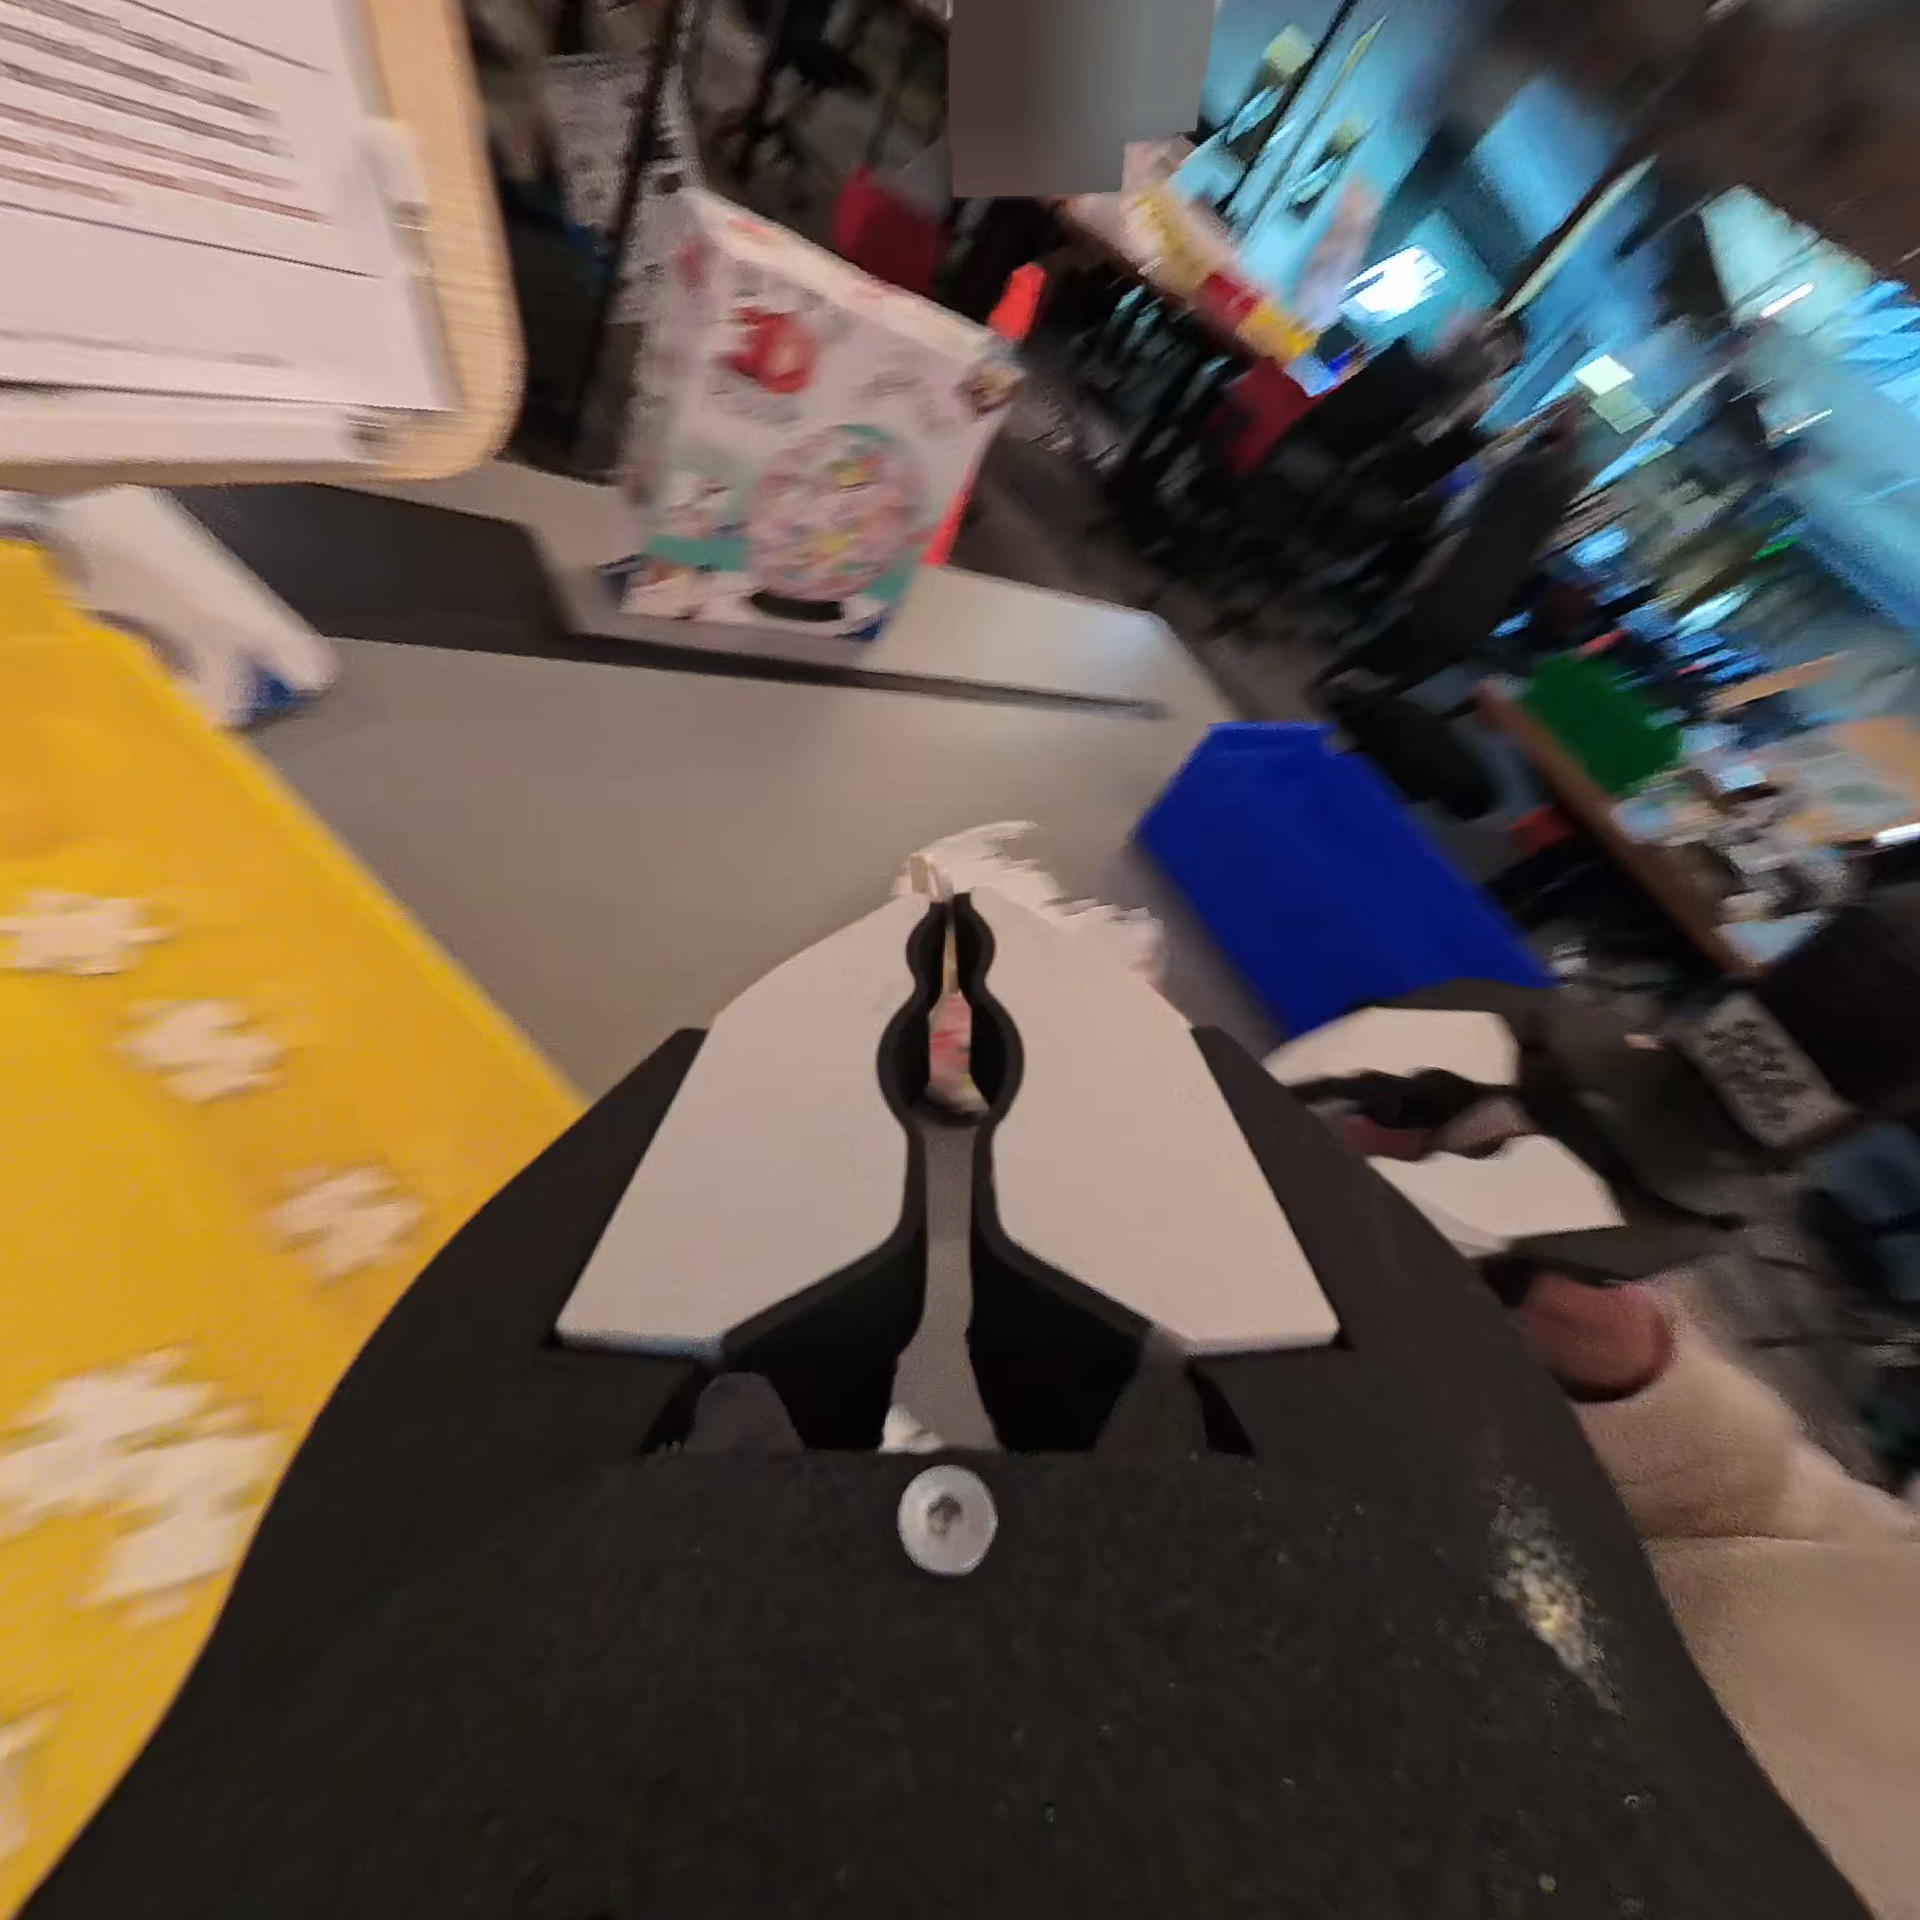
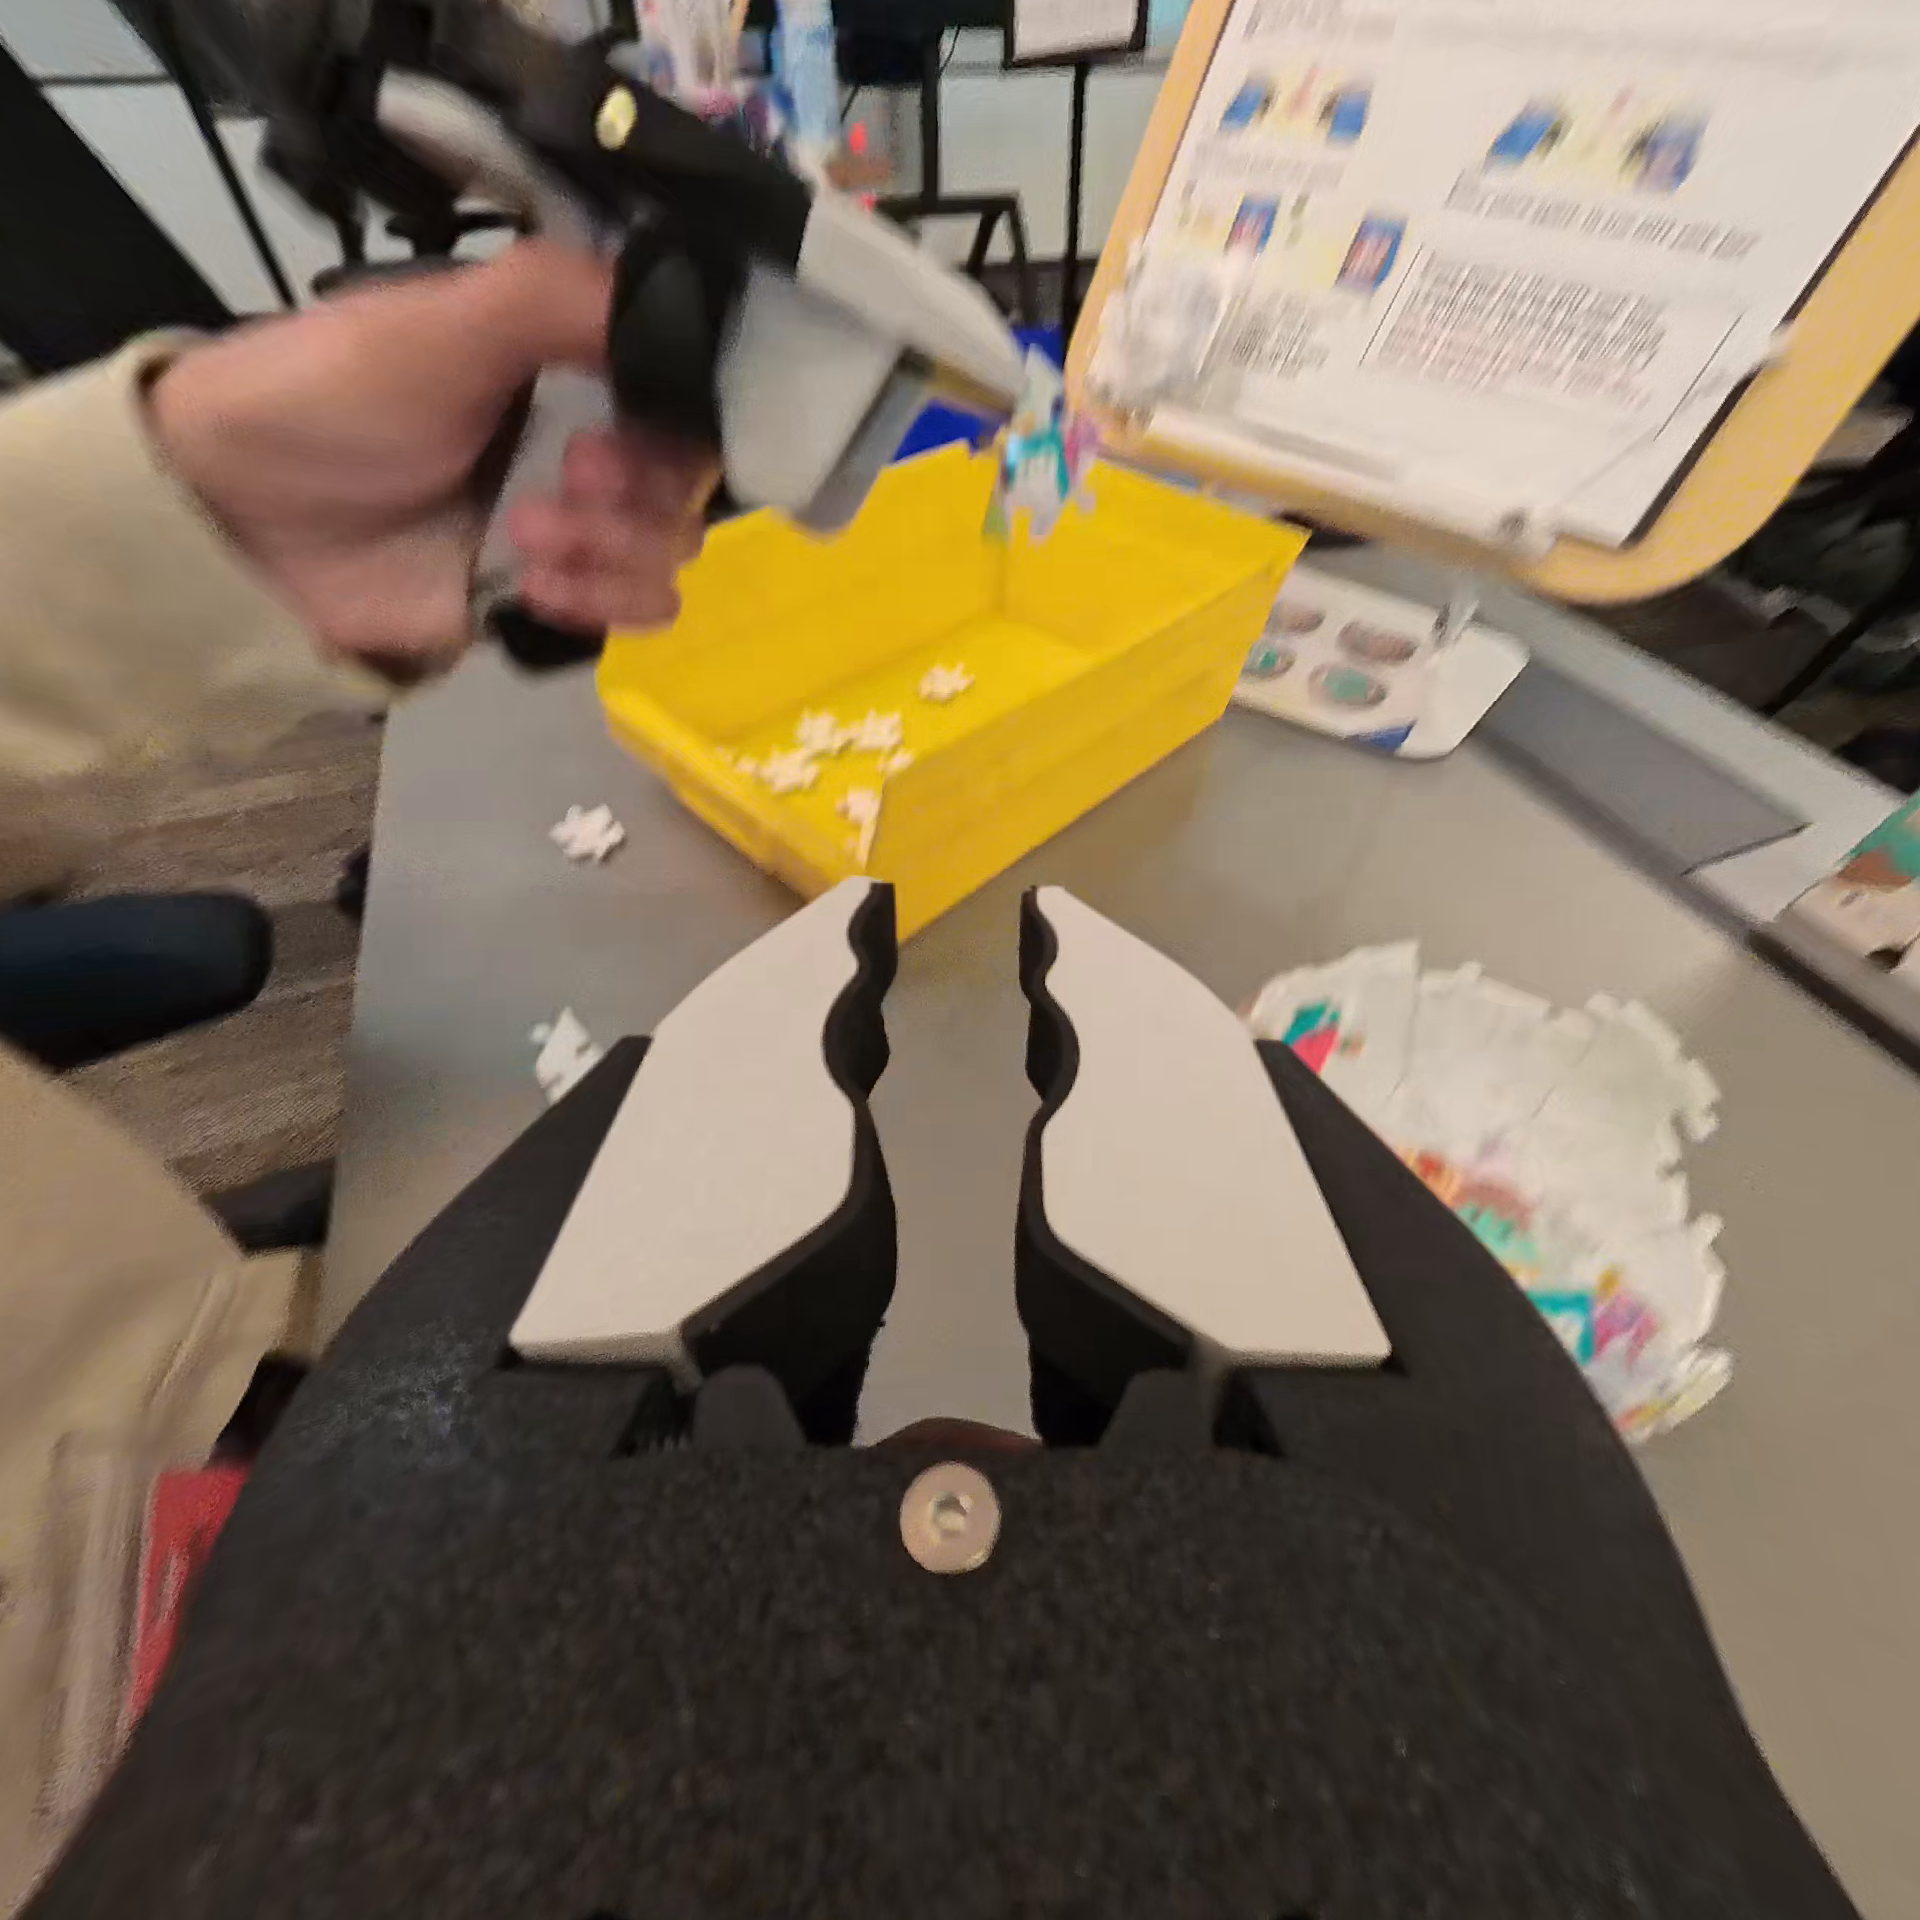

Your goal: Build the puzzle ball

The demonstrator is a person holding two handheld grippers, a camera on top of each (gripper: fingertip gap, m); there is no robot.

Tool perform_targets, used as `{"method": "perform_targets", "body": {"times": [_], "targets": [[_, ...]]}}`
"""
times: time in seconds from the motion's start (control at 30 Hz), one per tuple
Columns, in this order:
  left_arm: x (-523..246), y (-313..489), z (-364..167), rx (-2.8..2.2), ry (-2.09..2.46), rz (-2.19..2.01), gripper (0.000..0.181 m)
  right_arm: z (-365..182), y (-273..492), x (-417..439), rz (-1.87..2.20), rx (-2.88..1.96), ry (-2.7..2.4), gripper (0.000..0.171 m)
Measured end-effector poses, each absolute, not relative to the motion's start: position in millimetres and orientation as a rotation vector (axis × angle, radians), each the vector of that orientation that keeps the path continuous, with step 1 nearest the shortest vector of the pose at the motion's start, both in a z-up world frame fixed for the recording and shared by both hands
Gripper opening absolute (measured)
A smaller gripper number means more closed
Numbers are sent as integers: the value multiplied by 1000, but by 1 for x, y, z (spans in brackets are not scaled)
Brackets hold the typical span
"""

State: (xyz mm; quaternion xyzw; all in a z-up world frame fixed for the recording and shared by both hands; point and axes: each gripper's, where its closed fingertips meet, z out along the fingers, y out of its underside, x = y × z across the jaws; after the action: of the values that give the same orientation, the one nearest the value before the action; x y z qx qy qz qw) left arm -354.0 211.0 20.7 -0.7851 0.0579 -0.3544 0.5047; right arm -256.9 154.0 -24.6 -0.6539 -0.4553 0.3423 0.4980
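Left gripper [image 1: 951, 914] (gripping piece [image 2: 1039, 468]) above yellow bin [image 2: 1039, 790]

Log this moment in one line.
left gripper: shut on puzzle piece, above yellow bin | right gripper: open, empty | partial ball: on table

The left gripper [image 1: 948, 914] has its jaws pressed together on a thin puzzle piece [image 1: 951, 1023] that stands on edge between them. In the right wrist view it is raised and tilted downward, gripped by the person's left hand [image 2: 416, 457] in a beige sleeve. The right gripper [image 2: 958, 914] is level, its jaws parted and holding nothing.
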Motion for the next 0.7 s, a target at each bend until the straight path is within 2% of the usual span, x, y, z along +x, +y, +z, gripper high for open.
{"method": "perform_targets", "body": {"times": [0.17,0.27,0.53,0.63,0.7], "targets": [[-289,188,34,-1806,-9,-1178,1,13,174,-266,466,-1457,-1005,26],[-268,182,28,-1803,-134,-1340,1,14,174,-263,247,-1401,-1026,23],[-250,176,11,-1850,-219,-1350,1,6,170,-248,46,-1402,-1041,15],[-250,175,12,-1839,-253,-1340,1,4,168,-248,-38,-1377,-1076,0],[-250,175,12,-1831,-281,-1336,1,2,167,-249,-80,-1368,-1088,0]]}}
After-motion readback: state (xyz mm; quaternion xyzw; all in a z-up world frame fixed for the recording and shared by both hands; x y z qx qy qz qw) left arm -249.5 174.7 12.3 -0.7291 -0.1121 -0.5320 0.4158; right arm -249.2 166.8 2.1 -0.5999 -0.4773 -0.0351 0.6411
